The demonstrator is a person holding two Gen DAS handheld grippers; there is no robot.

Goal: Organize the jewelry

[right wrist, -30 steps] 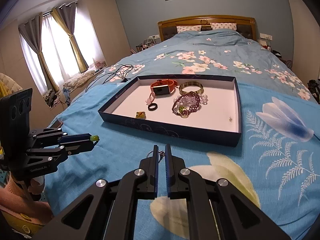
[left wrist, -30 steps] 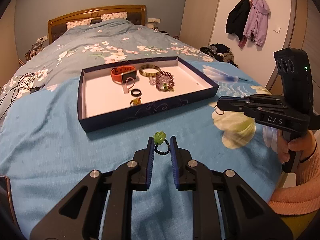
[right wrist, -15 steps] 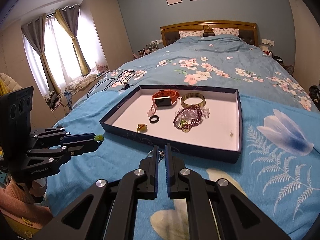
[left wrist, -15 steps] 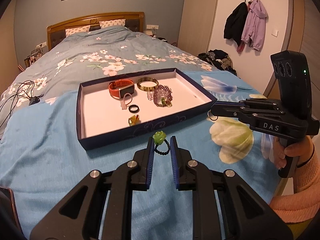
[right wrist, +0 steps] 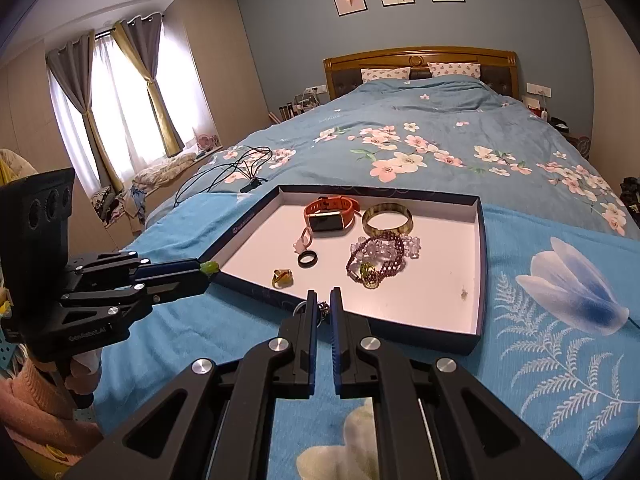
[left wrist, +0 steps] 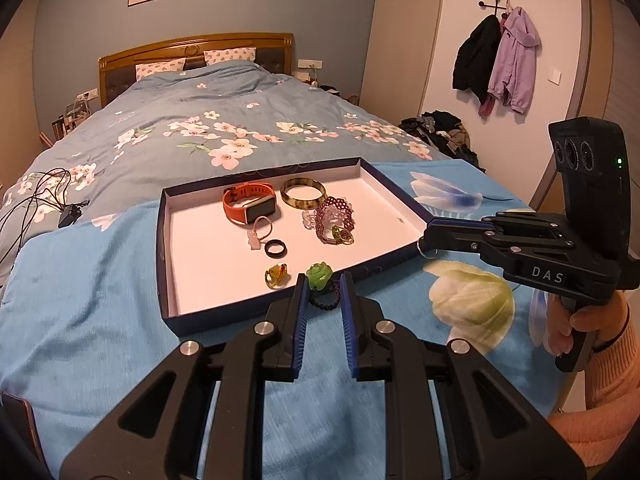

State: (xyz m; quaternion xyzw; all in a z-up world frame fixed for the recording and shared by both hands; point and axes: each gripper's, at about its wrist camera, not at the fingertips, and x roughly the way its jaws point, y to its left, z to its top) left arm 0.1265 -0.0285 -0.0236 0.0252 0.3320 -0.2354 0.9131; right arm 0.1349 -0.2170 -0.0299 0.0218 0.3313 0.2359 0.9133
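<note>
A dark blue tray (left wrist: 280, 310) with a white floor lies on the bed; it also shows in the right wrist view (right wrist: 478, 264). In it are an orange watch (left wrist: 250, 206), a horn bangle (left wrist: 303, 193), a purple bead bracelet (left wrist: 334, 220), a black ring (left wrist: 276, 248) and an amber ring (left wrist: 276, 275). My left gripper (left wrist: 323, 286) is shut on a black bead bracelet with a green flower (left wrist: 319, 274), above the tray's near edge. My right gripper (right wrist: 320, 300) is shut on a small silver ring (right wrist: 322, 307), above the tray's near edge.
The bed has a blue floral cover (left wrist: 240, 128). A black cable and charger (left wrist: 70, 214) lie left of the tray. Coats (left wrist: 496, 60) hang on the right wall. A wooden headboard (left wrist: 192, 48) stands at the far end.
Both grippers have moved forward toward the tray with their pieces still held. The tray now sits closer in both views.
</note>
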